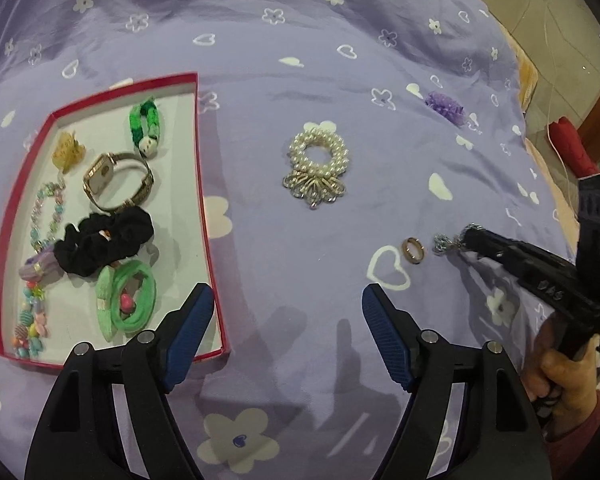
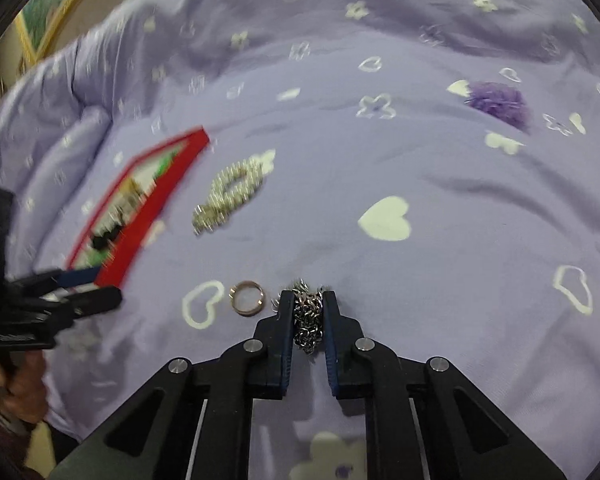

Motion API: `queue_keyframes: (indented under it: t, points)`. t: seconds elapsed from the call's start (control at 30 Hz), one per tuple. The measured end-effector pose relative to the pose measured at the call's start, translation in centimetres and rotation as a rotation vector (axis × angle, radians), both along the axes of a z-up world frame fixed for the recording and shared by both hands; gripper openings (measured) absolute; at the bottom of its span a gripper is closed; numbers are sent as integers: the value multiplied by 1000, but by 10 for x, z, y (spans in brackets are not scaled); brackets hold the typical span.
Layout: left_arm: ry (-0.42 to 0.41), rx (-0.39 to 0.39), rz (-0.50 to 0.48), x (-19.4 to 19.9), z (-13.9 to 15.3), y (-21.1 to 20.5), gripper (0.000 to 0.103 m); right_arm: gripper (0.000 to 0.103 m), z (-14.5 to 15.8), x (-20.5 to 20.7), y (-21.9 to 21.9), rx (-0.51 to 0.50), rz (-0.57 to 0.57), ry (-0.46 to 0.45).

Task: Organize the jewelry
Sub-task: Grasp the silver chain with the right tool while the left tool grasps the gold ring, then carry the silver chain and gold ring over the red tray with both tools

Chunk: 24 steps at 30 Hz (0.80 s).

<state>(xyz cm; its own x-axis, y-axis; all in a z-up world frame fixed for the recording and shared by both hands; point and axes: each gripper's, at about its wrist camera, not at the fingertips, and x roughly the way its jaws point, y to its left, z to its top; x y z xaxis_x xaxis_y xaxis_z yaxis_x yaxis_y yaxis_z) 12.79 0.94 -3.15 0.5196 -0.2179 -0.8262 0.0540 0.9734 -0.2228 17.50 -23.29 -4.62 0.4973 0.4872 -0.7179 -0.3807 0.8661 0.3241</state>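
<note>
Chain (image 2: 308,320) pinched between right fingers (image 2: 286,320)

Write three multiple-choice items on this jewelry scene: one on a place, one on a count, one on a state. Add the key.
1. Where does the small ring lie?
A. in the red box
B. on the purple bedspread, just left of the right gripper's tips
C. on the pearl scrunchie

2. How many green hair ties are in the red box?
A. none
B. two
C. five

3. The right gripper is:
A. shut on a silver chain
B. open and empty
C. holding a watch

Key: B, ring rests on cloth; B, two visible; A, pads squeeze the chain.
</note>
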Motion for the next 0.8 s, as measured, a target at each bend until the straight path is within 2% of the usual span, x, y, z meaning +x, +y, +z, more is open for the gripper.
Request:
queue_keyframes:
  t: [0.1, 0.13, 0.27, 0.43, 0.53, 0.6, 0.67, 0.73, 0.77, 0.8]
  points:
    - [-65, 106, 12, -11, 15, -7, 77, 13, 14, -8, -16, 66, -27, -17]
    - [-84, 117, 5, -13, 18, -10, 77, 13, 19, -9, -19, 77, -32, -26]
    - [-117, 106, -100, -7, 22, -39, 77, 13, 31, -17, -30, 119, -50, -45]
    - [-106, 130, -202, 16, 5, -82, 77, 13, 39, -23, -43, 160, -66, -47]
    - [-96, 174, -231, 28, -8, -104, 77, 13, 40, -25, -53, 192, -81, -37]
    - [-78, 177, -241, 35, -17, -112, 68, 13, 38, -25, -59, 217, -91, -23]
    - [-48, 181, -246, 38, -27, -117, 45, 13, 34, -27, -64, 240, -99, -10]
    - [-52, 179, -242, 40, -32, -117, 34, 13, 31, -27, -67, 252, -104, 2]
    - [-57, 171, -244, 39, -31, -117, 21, 13, 29, -27, -68, 258, -105, 10]
    - [-57, 167, -245, 39, -31, -117, 21, 13, 27, -27, -68, 265, -106, 19]
